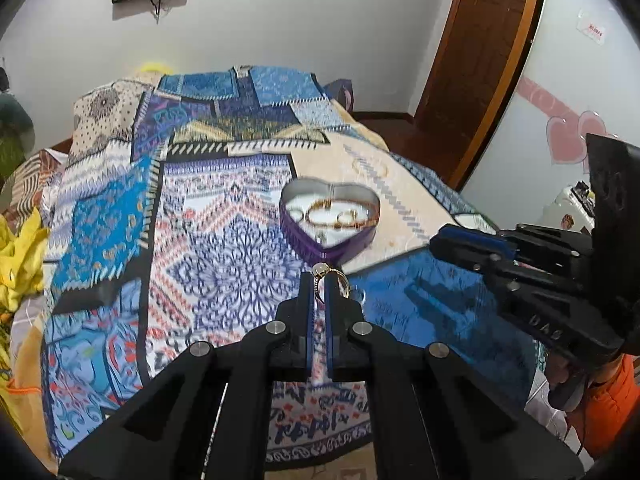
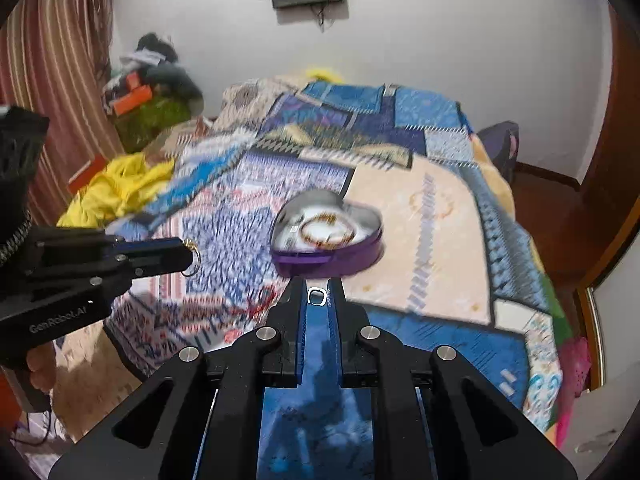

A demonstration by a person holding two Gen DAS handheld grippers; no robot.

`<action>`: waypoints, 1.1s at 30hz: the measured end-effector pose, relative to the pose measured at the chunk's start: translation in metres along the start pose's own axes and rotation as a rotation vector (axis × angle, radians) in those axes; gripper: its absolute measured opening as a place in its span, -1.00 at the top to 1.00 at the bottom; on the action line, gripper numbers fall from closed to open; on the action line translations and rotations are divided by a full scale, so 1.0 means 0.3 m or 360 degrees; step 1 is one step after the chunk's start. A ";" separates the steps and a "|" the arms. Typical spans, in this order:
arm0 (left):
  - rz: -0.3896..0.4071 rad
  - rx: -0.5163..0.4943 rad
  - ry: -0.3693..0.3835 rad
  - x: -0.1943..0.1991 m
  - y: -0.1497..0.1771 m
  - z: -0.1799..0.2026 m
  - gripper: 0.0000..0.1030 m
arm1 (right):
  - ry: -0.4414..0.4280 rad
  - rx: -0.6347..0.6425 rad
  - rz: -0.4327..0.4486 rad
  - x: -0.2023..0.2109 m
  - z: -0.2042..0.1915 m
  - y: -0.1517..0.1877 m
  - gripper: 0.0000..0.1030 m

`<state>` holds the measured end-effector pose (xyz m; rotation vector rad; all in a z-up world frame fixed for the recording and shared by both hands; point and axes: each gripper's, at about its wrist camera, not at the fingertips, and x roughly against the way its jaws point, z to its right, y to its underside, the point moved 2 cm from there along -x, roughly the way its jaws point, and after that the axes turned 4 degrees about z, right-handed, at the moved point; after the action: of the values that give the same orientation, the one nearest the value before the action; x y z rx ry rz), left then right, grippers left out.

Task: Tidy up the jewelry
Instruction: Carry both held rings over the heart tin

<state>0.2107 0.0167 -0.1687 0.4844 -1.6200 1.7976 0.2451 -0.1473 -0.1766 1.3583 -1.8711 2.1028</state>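
A purple heart-shaped tin [image 1: 330, 227] lies open on the patterned quilt, with gold rings and a bangle [image 1: 335, 216] inside. It also shows in the right wrist view [image 2: 328, 236]. My left gripper [image 1: 319, 280] is shut on a gold ring with a pale stone [image 1: 328, 274], held just short of the tin; the ring also shows in the right wrist view [image 2: 192, 257]. My right gripper [image 2: 317, 295] is shut on a small silver ring [image 2: 316, 295], just in front of the tin. It shows at the right of the left wrist view [image 1: 444, 240].
A gold bangle [image 1: 370, 166] lies on the beige quilt patch beyond the tin. Yellow cloth [image 2: 116, 188] lies at the bed's left side. A wooden door [image 1: 480, 60] stands at the right, a clutter pile [image 2: 152, 88] by the curtain.
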 end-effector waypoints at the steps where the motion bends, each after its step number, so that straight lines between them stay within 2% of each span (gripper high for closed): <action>1: 0.0012 -0.0001 0.0000 0.002 -0.011 0.000 0.95 | 0.0003 -0.0006 0.0020 0.009 0.005 -0.011 0.82; 8: 0.0098 0.0003 0.0000 0.010 -0.086 -0.003 0.96 | 0.0006 -0.0039 0.0120 0.034 0.034 -0.077 0.82; 13: 0.0110 -0.0008 -0.0016 -0.007 -0.113 -0.012 0.96 | -0.0004 -0.0052 0.0163 0.034 0.045 -0.102 0.82; 15: 0.0067 0.0001 -0.0014 -0.030 -0.111 -0.030 0.95 | -0.0010 -0.0057 0.0167 0.031 0.050 -0.101 0.82; 19: -0.0124 0.0055 0.0001 -0.119 -0.082 -0.076 0.54 | -0.0025 -0.0069 0.0151 0.011 0.060 -0.092 0.82; 24: -0.0296 0.0042 -0.0028 -0.226 -0.022 -0.104 0.52 | -0.0028 -0.0080 0.0115 -0.018 0.073 -0.073 0.82; 28: -0.0379 0.0016 -0.0026 -0.284 0.010 -0.105 0.52 | -0.0033 -0.0092 0.0087 -0.043 0.086 -0.065 0.82; 33: -0.0386 -0.0011 -0.0049 -0.326 0.015 -0.105 0.52 | -0.0044 -0.0101 0.0069 -0.058 0.096 -0.057 0.82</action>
<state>0.2822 0.0253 -0.2420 0.6774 -1.5163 1.6107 0.2815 -0.1569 -0.1760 1.3527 -1.9770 2.0351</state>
